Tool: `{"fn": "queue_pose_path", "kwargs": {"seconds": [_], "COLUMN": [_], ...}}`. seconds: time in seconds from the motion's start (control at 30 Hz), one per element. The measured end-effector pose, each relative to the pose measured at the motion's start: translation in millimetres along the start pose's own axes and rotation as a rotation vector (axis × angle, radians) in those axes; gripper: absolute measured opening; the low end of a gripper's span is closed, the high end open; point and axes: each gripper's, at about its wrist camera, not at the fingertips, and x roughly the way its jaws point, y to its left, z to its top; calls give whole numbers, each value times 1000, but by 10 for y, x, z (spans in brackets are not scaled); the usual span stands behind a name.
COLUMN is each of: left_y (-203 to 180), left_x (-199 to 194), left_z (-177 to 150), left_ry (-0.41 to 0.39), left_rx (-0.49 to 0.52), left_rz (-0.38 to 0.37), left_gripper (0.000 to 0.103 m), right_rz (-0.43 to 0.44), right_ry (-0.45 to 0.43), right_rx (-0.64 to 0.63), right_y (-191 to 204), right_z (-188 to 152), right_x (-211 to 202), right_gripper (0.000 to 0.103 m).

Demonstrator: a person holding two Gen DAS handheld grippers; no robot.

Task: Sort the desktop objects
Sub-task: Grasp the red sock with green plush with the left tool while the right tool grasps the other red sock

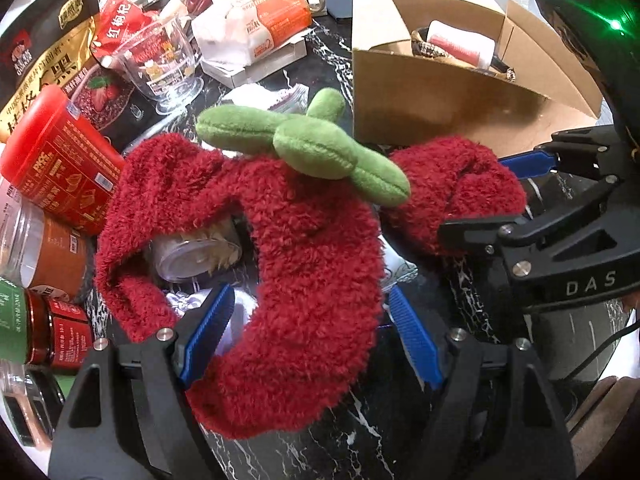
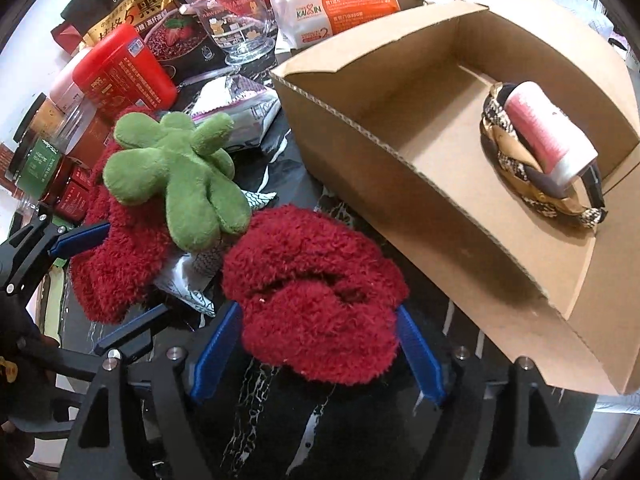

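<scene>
You see a shaggy, matt red fleece cloth [image 1: 312,280] topped with smooth green plush leaves [image 1: 304,148]; your box [image 2: 400,128] is raw matt corrugated cardboard; the table [image 1: 320,456] is glossy black marble-look; the cup [image 1: 160,64] is clear and shiny.

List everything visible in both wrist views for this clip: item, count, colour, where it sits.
fuzzy plush item: one, dark red with green leaf top, on the dark marble desk, spanning both grippers
cardboard box: one, brown, open, right of the plush
headband: one, gold and snakeskin pattern, inside the box
roll: one, pink and white, on the headband in the box
glass cup: one, clear with printed figures, behind the plush
red canister: one, lying left of the plush
snack bags: several, black, gold, red, far left
pharmacy bag: one, white and orange, at the back
left gripper: black, blue pads, around the plush's lower end
right gripper: black, blue pads, around the plush's other end
</scene>
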Motion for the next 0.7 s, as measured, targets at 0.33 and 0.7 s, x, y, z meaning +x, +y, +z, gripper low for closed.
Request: {"fn": "queue_pose_path", "kwargs": {"seconds": [0.33, 0.7], "left_y": [25, 66], "left_x": [138, 39], "left_z": [-13, 34], "left_ry": [-12, -4], "left_rx": [-8, -47], "left_rz": [-69, -108], "left_gripper": [79, 65], "right_rz": [4, 12], "right_ry": [25, -5], "right_rx": [-19, -24], "right_y": [25, 20], "right_z": [36, 31], "right_x": [186, 182], "right_gripper": [85, 78]}}
